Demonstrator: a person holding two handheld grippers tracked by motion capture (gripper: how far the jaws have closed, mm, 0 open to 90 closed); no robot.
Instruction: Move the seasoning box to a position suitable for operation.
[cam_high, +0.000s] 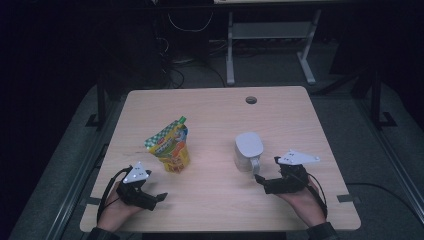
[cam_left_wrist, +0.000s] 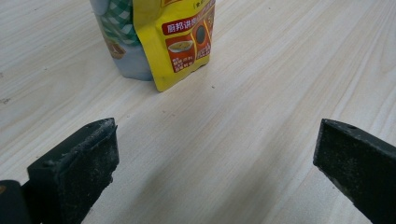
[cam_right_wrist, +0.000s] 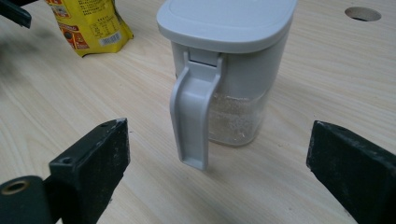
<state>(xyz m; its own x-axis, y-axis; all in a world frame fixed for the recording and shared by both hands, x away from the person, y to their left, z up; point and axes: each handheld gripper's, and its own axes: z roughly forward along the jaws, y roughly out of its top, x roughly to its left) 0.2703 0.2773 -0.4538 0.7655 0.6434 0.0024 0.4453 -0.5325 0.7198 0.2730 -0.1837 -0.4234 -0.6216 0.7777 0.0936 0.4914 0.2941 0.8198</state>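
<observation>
I've got the right gripper (cam_high: 263, 181) at the lower right of the high view, aimed at the grey jug (cam_high: 248, 151), which stands upright on the table (cam_high: 210, 107) just right of centre. In the right gripper view the jug (cam_right_wrist: 229, 70) sits centre frame w/ its lid on, handle (cam_right_wrist: 194, 116) facing the camera, pale grains showing in the clear lower part. Jaws are wide, one each side of the frame bottom, handle lined up btwn them but farther off, not touching. Nothing held.

Left gripper (cam_high: 159, 198) is at the lower left of the high view, resting low over the table, jaws wide too, nothing btwn them but bare wood. Yellow pouch (cam_high: 170, 145) w/ green check top stands left of centre, well apart from the jug. In the left gripper view the pouch (cam_left_wrist: 182, 42) is at top centre, ahead of the jaws, clear of them. Same pouch (cam_right_wrist: 86, 25) shows upper left in the right gripper view. A round hole (cam_high: 251, 100) sits near the table's far edge.
</observation>
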